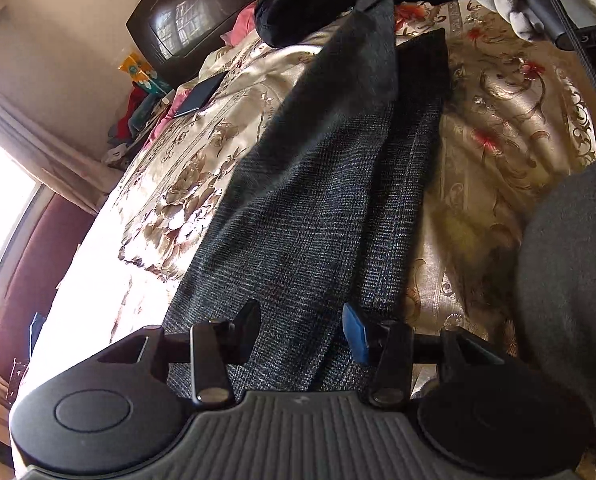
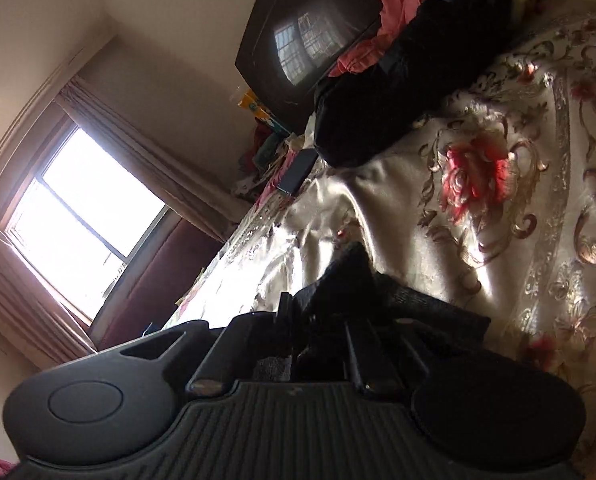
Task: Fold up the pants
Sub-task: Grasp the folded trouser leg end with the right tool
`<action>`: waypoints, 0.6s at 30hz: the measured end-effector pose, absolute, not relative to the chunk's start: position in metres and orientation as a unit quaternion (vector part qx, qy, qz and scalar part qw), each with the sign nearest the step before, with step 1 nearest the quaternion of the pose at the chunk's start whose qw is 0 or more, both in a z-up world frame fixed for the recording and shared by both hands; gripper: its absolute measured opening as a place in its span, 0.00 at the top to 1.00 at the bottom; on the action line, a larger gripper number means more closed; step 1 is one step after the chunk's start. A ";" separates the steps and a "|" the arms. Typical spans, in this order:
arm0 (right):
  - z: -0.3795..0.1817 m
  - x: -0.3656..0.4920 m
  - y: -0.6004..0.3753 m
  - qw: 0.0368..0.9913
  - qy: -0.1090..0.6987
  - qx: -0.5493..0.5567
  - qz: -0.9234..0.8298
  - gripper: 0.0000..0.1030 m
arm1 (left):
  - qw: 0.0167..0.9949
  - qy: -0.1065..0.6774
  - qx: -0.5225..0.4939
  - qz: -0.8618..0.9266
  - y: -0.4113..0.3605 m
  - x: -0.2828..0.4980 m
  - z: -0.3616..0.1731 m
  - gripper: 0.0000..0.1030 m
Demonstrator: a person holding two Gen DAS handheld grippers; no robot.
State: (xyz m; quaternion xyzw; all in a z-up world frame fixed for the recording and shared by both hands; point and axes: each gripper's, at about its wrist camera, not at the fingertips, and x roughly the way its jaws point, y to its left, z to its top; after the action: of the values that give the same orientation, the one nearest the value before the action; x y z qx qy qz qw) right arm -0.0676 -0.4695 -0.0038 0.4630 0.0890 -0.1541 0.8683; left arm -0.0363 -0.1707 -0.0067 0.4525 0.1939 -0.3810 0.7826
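We saw the dark grey checked woven pants [image 1: 322, 184] stretched along the floral satin bed [image 1: 510, 120], left tongs [image 1: 302, 330] gaping over them, right tongs [image 2: 322, 320] pinching their hem.

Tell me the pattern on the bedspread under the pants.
Shiny beige bedspread with scrolling gold ornaments and red roses; clearest in the right wrist view.

Bright daylight floods through a curtained window [image 2: 78, 216] onto a floral satin bedspread [image 2: 498, 200] (gold scrolls, red roses); a dark glossy headboard [image 2: 298, 36] stands against cream walls.
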 end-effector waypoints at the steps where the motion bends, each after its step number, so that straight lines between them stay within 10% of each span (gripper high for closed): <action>1: -0.016 -0.067 -0.476 0.848 0.104 0.494 -0.158 0.90 | 0.783 0.195 0.452 -0.381 -0.171 -0.036 -0.006 0.43; 18: 0.036 -0.032 -0.485 0.852 0.097 0.509 -0.072 0.95 | 0.805 0.149 0.431 -0.380 -0.208 -0.041 0.006 0.36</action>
State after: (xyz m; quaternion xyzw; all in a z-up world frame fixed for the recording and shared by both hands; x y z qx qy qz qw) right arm -0.0316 -0.4852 0.0360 0.5092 0.0965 -0.0723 0.8521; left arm -0.0406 -0.2080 0.0055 0.4312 0.1494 -0.3799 0.8046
